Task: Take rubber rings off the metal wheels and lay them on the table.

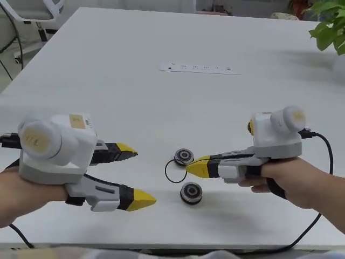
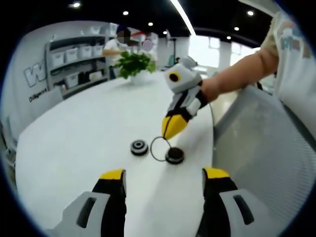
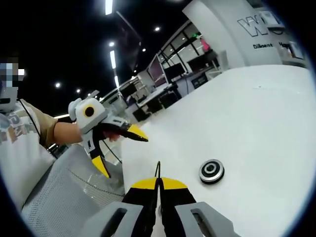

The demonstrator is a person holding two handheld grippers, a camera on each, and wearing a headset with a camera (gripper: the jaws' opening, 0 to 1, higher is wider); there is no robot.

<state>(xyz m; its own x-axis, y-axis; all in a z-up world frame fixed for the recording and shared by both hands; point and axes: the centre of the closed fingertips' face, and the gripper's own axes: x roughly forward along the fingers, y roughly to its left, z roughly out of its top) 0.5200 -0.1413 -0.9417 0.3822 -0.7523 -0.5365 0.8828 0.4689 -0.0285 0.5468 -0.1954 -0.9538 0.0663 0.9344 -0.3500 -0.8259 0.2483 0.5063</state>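
The ring [image 1: 165, 171] is pinched at its right edge in the closed jaws of the right gripper [image 1: 190, 169]. It sits between the far wheel [image 1: 184, 156] and the near wheel [image 1: 191, 192]. To the left, the left gripper [image 1: 142, 177] hovers over the table [image 1: 161, 108], spread wide and empty. A power strip [image 1: 199, 68] lies far off.

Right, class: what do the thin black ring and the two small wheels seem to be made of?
Ring, pinched in the right hand-held gripper: probably rubber, matte black, very thin. Farther wheel and nearer wheel: likely metal, silvery glints at the hub, dark around the rim, perhaps rubber.
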